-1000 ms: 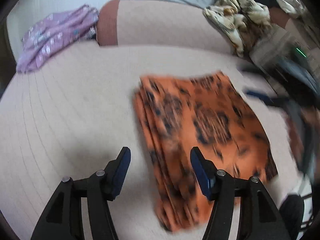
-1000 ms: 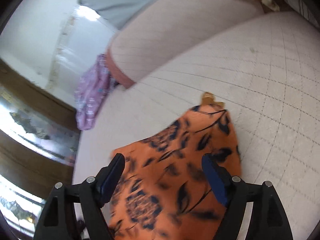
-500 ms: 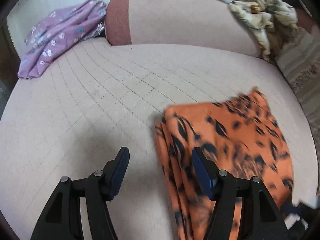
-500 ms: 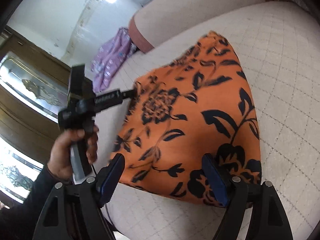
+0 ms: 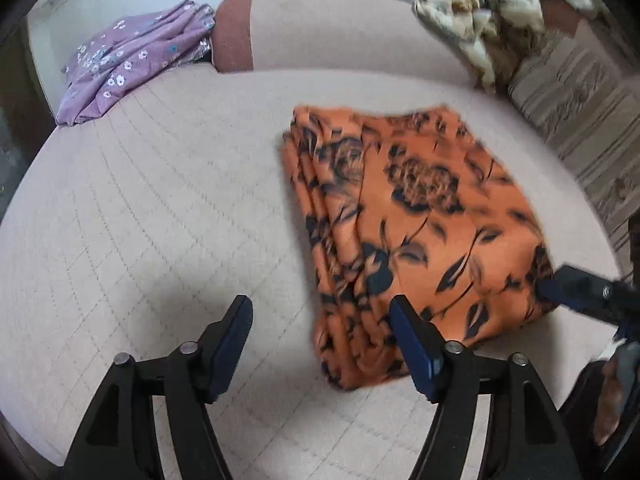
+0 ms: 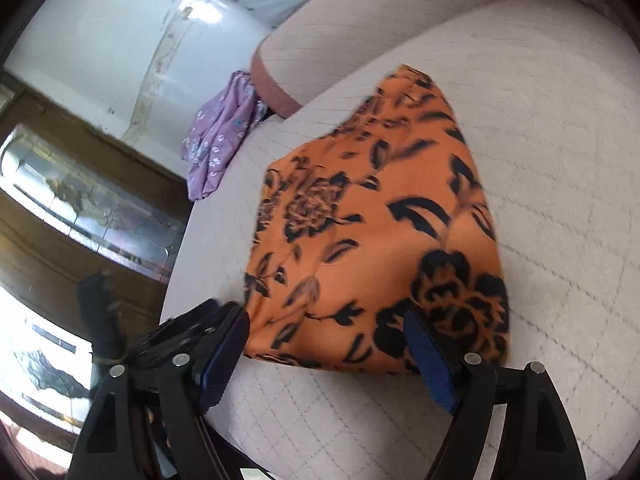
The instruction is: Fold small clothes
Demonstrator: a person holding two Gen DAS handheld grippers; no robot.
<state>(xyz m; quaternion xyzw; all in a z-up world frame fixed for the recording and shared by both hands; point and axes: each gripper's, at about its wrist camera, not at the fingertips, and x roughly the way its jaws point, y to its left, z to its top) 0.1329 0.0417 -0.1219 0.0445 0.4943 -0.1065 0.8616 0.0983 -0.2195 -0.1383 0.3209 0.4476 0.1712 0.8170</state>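
A folded orange garment with black flowers (image 5: pixel 416 216) lies flat on the pale quilted sofa seat (image 5: pixel 152 208). It also shows in the right wrist view (image 6: pixel 372 232). My left gripper (image 5: pixel 320 320) is open and empty, low over the seat at the garment's near left edge. My right gripper (image 6: pixel 326 330) is open and empty at the garment's near edge. It shows in the left wrist view (image 5: pixel 584 292) at the garment's right corner. The left gripper also appears in the right wrist view (image 6: pixel 192 332).
A purple flowered garment (image 5: pixel 132 60) lies at the seat's far left corner. A cream patterned cloth (image 5: pixel 480 12) hangs over the backrest (image 5: pixel 340 32). A striped cushion (image 5: pixel 580 112) stands at the right. A dark wooden cabinet with glass (image 6: pixel 80 208) stands beyond the seat's edge.
Both grippers have shifted around the garment, which stays flat on the seat. The left now sits at its near left edge, the right at its near right corner.
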